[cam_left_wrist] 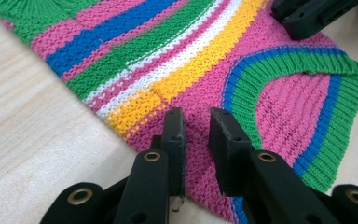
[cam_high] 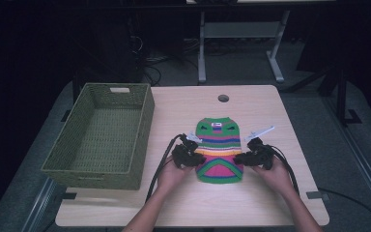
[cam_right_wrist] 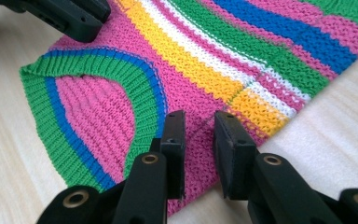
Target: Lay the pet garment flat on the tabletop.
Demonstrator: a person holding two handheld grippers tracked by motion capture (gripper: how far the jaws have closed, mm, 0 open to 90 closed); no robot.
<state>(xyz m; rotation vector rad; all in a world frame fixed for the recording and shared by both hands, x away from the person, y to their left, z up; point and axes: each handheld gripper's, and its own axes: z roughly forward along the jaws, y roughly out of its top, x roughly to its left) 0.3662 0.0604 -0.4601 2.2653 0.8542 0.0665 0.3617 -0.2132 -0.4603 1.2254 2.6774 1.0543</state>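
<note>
The striped knitted sweater (cam_high: pixel 219 151) lies flat on the wooden table (cam_high: pixel 270 203), its green collar end pointing away from the person and its pink, green-edged hem toward them. It sits directly between the two claws, each of which meets one side edge of it about halfway down.

In the left gripper view, the left gripper (cam_left_wrist: pixel 196 123) hovers over the pink knit just below the yellow stripe, at the sweater's edge. Its jaws stand a little apart with a narrow gap, and the fabric lies flat under them, not pinched. The tip of the other claw shows beyond it, at the far side of the garment.

In the right gripper view, the right gripper (cam_right_wrist: pixel 199 125) sits in a mirrored place: over the pink band beside the yellow stripe, at the opposite side edge. Its jaws are likewise slightly parted, with nothing clamped between the pads.

Each hand (cam_high: pixel 173 175) holds its claw from behind, forearms coming from the near edge of the table.

Well to the left of the left claw stands a green woven basket (cam_high: pixel 72 154). Ahead of both claws, past the collar, is a round hole (cam_high: pixel 223 98) in the tabletop.
</note>
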